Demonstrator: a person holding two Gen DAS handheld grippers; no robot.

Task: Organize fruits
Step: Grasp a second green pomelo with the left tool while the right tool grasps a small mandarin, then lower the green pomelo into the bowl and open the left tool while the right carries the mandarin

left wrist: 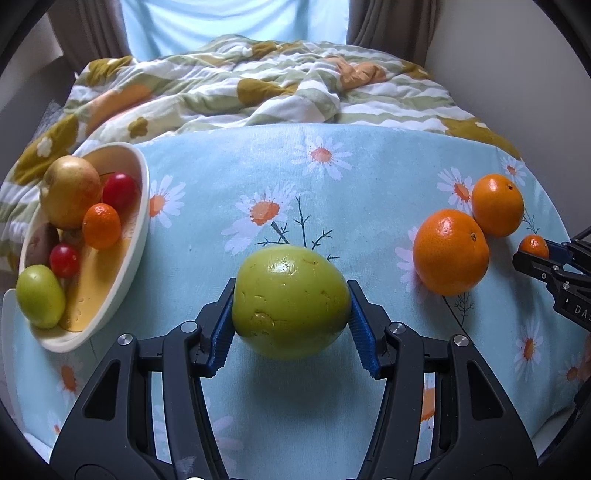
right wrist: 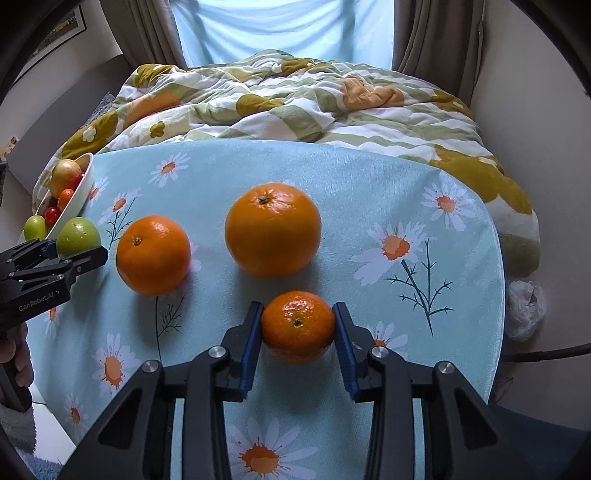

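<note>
My left gripper (left wrist: 291, 314) is shut on a big green fruit (left wrist: 291, 302) above the daisy-print tablecloth (left wrist: 332, 177); its blue pads (left wrist: 360, 325) press both sides. At the left stands a cream oval bowl (left wrist: 142, 221) holding a yellow-red apple (left wrist: 70, 197), a small mandarin (left wrist: 101, 226), two red fruits and a small green fruit (left wrist: 40, 296). My right gripper (right wrist: 298, 325) is shut on a small mandarin (right wrist: 298, 325) on the cloth, pads (right wrist: 341, 339) touching it. Beyond lie two large oranges (right wrist: 272, 229) (right wrist: 153, 254). The same green fruit (right wrist: 78, 236) shows in the right wrist view.
A rumpled flowered quilt (left wrist: 258, 85) covers the bed behind the round table. Curtains (right wrist: 421, 33) frame a window at the back. A white crumpled bag (right wrist: 526, 310) lies off the table's right edge. A hand (right wrist: 16, 360) holds the left gripper's handle.
</note>
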